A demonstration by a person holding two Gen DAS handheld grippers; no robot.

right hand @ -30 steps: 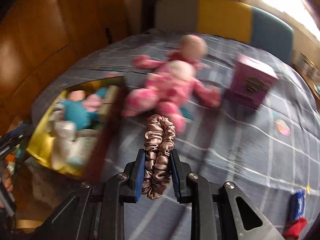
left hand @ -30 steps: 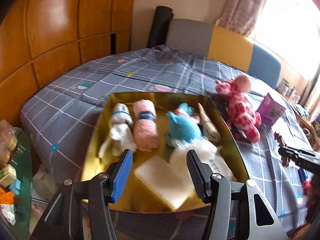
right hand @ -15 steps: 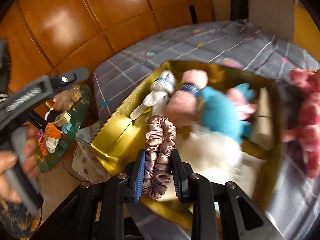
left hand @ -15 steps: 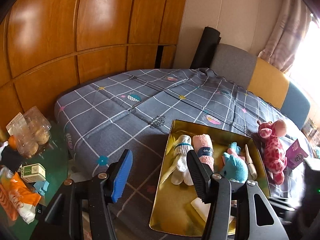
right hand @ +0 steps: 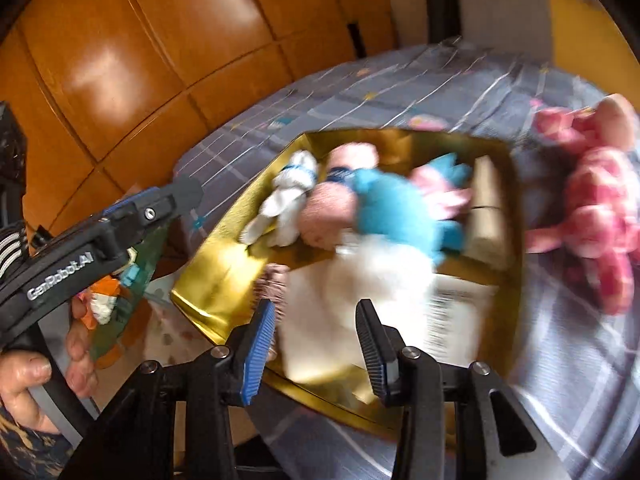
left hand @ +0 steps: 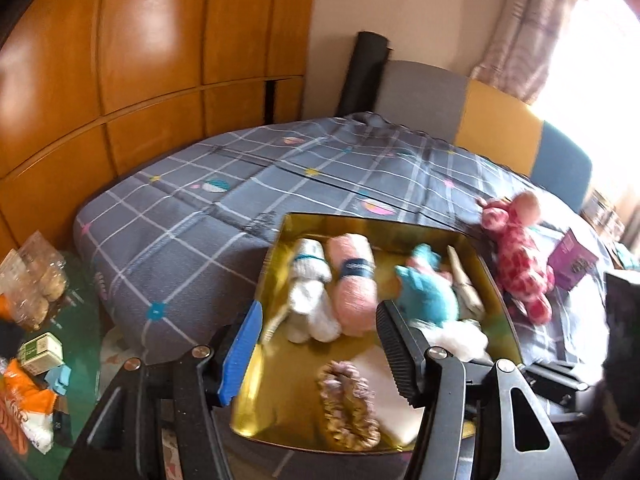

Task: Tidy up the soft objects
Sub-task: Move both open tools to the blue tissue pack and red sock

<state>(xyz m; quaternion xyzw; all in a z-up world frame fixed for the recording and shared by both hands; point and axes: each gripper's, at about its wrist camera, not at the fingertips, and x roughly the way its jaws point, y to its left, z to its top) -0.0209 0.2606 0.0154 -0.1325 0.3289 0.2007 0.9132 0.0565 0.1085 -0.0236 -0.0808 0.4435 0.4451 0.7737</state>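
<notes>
The scrunchie [left hand: 349, 407] lies in the gold box [left hand: 276, 256] on the bed [left hand: 192, 224], near its front edge beside a white pad [left hand: 386, 394]. The right gripper [right hand: 316, 344] hovers above, jaws opening, empty. The left gripper [left hand: 316, 350] is part open, also opening, holding nothing.

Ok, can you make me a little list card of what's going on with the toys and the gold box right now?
place: bed with a grey checked cover
gold box: open, on the bed
inside the box: white roll, pink roll, blue plush, scrunchie
scrunchie: lying loose at the near end of the box, nothing gripping it
outside the box: pink spotted plush, purple carton
right gripper: jaws opening, nothing between them
left gripper: jaws opening, nothing held
</notes>
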